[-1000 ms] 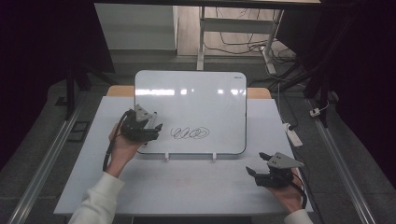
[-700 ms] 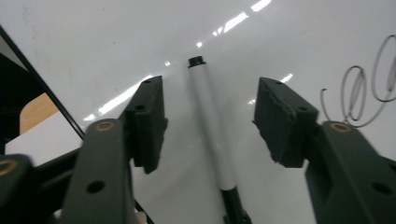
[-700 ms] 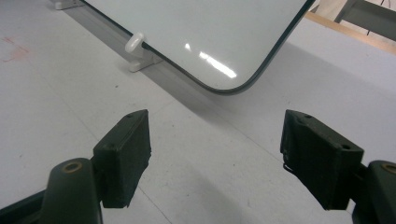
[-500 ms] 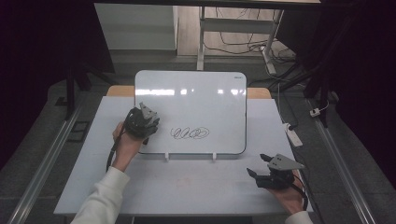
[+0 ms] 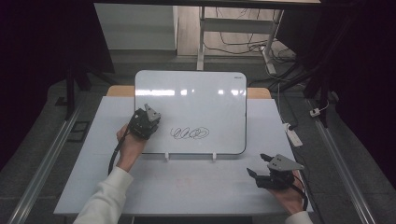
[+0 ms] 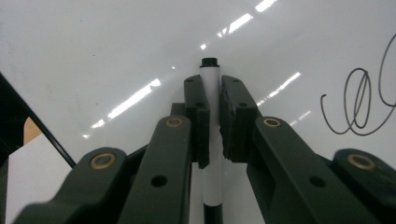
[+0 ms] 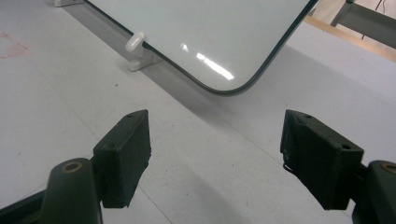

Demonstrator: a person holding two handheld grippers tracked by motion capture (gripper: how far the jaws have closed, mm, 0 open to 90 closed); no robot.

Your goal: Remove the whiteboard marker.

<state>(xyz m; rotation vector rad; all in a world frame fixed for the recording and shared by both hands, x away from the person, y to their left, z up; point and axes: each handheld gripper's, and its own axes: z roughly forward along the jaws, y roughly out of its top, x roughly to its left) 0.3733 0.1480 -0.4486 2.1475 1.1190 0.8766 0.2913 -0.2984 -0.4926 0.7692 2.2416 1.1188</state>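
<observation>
Nearest, right gripper [image 5: 262, 173] idle on the table [image 5: 187, 186] with jaws spread wide and empty; farther off, left gripper [image 6: 212, 100] just clamped tight on a white marker [image 6: 211, 88] at the whiteboard [image 5: 196, 98], left of the scribble [image 5: 189, 133]: marker secured, pen work probably still ahead.

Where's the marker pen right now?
The marker is clamped in the left gripper, over the whiteboard's left part, just left of the black scribble.

White marker [image 6: 211, 98] with black tip, lying against the whiteboard [image 6: 116, 51]
</observation>
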